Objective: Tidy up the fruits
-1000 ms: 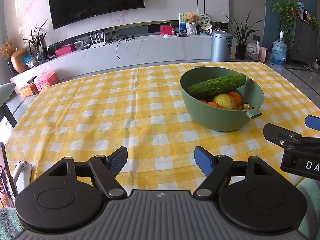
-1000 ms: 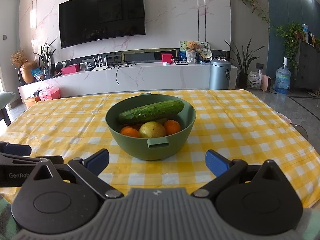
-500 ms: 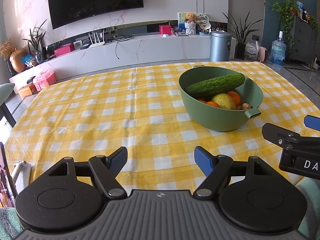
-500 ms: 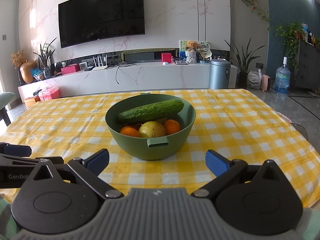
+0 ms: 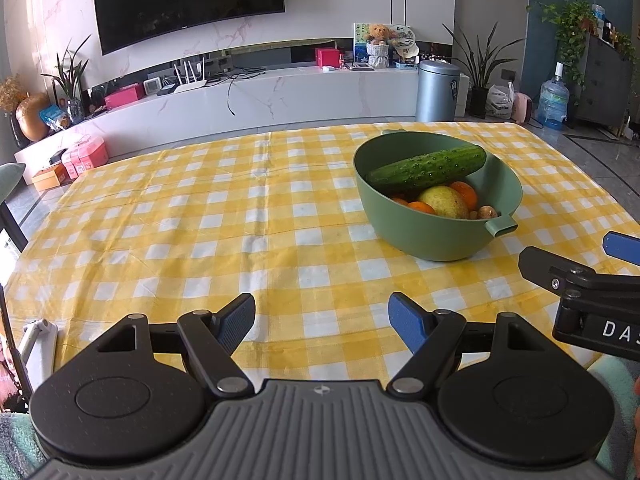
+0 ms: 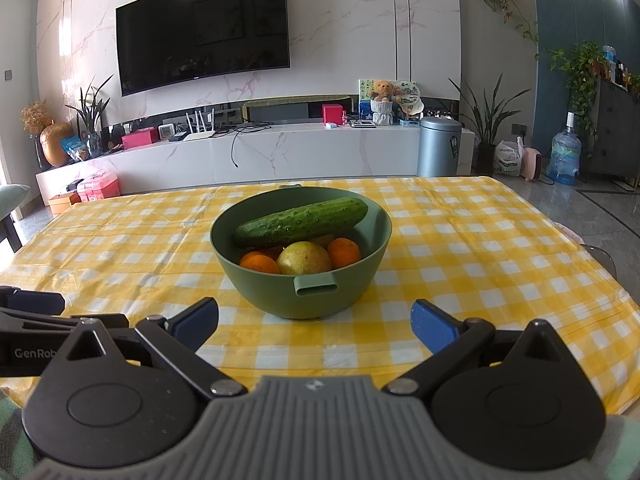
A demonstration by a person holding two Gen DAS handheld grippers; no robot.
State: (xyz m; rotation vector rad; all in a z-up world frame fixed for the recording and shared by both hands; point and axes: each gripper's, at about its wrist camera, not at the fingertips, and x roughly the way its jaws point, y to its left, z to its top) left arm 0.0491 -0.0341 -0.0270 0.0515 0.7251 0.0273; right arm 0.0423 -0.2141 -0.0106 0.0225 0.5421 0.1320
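Note:
A green bowl [image 6: 304, 300] stands on the yellow checked tablecloth [image 6: 460, 248]. A cucumber [image 6: 300, 222] lies across its top, over a yellow-green fruit [image 6: 304, 258] and oranges [image 6: 344, 252]. In the left wrist view the bowl [image 5: 432, 236] is ahead to the right, with the cucumber [image 5: 426, 168] and a small brown item [image 5: 488, 212] inside. My left gripper [image 5: 322, 318] is open and empty over the near table edge. My right gripper [image 6: 314, 320] is open and empty just in front of the bowl. It also shows in the left wrist view at the right edge [image 5: 584, 280].
The left half of the cloth [image 5: 180, 232] lies flat left of the bowl. A white stand [image 5: 36, 344] sits at the near left edge. A TV console [image 6: 260, 156], a grey bin [image 6: 438, 146] and plants stand beyond the table.

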